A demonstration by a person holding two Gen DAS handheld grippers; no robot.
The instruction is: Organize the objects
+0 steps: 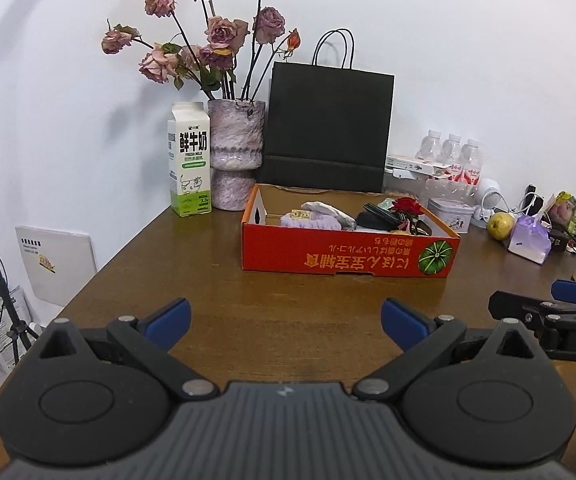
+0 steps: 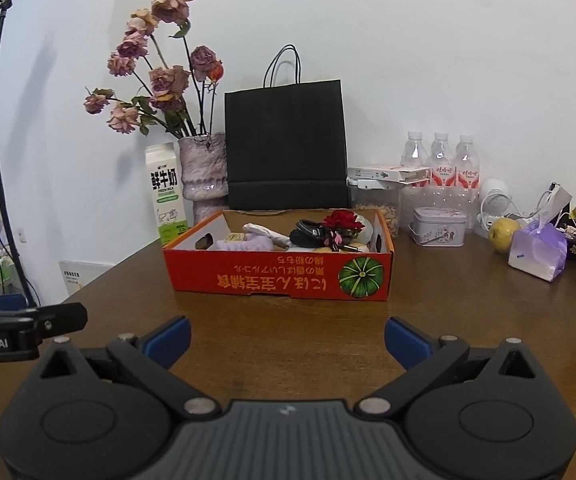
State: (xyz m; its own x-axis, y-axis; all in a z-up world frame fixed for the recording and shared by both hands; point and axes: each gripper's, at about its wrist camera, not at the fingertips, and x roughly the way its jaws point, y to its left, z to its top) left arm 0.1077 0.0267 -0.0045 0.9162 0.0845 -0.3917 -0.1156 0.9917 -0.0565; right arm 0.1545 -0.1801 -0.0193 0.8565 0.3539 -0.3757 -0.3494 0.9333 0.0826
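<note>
Hovering low in the frame over the table (image 1: 288, 292), the left gripper (image 1: 286, 318) and right gripper (image 2: 286, 338) both gape apart, holding nothing. Mid-frame, the red box (image 2: 279, 276) already holds small items. Clutter at right, like the pear (image 2: 504, 234), looks unsorted, so much seems left.

Both grippers matte black – left gripper (image 1: 286, 320), right gripper (image 2: 286, 338) – blue pads (image 1: 167, 318), silver pivot screws, ribbed grey housing.

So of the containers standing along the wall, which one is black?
The paper bag with cord handles, directly behind the red box. The milk carton is white and green, the vase mottled purple.
</note>
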